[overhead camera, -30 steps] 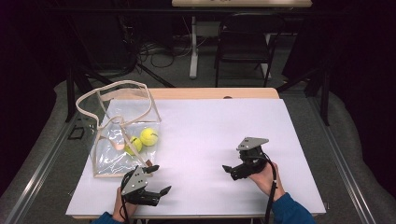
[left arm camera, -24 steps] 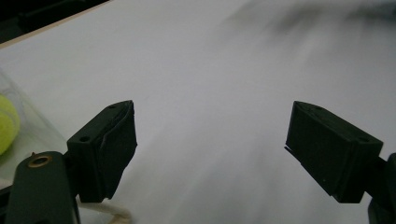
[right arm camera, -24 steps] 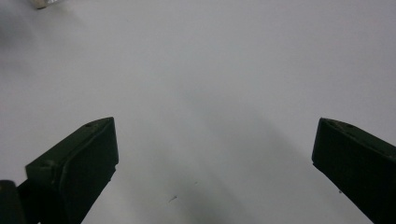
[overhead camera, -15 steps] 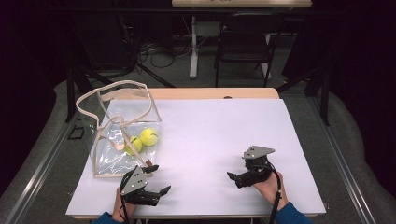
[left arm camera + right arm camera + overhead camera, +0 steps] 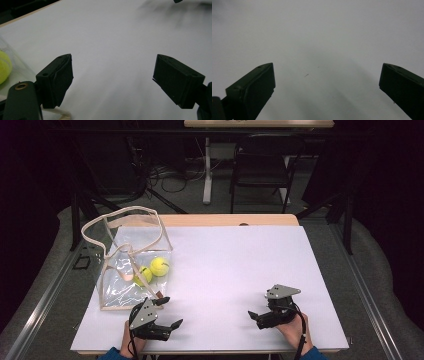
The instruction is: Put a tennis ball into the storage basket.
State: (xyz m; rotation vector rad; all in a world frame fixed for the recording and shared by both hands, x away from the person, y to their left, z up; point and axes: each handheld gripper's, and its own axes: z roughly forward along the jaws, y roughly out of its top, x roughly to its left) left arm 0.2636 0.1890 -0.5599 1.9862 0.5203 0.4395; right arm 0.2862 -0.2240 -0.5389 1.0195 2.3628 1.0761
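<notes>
A clear plastic bag point(image 5: 125, 290) with beige straps lies at the table's left side, and two yellow tennis balls point(image 5: 159, 266) point(image 5: 144, 275) rest inside it. My left gripper point(image 5: 171, 312) is open just in front of the bag's near corner, jaws pointing right and away. In the left gripper view, the gripper point(image 5: 112, 75) holds nothing, and one tennis ball point(image 5: 3, 66) shows at the left edge behind plastic. My right gripper point(image 5: 258, 306) is open near the front right, jaws pointing left. In the right gripper view, the gripper point(image 5: 327, 75) frames bare white surface.
The white table top point(image 5: 225, 255) stretches between and beyond the grippers. A wooden edge point(image 5: 210, 220) runs along the far side. Chairs, a desk leg and cables stand on the floor behind. A beige strap end point(image 5: 62, 113) lies under the left jaw.
My right gripper has drawn back toward the table's near edge and slightly right. The left gripper, bag and balls have stayed put.
</notes>
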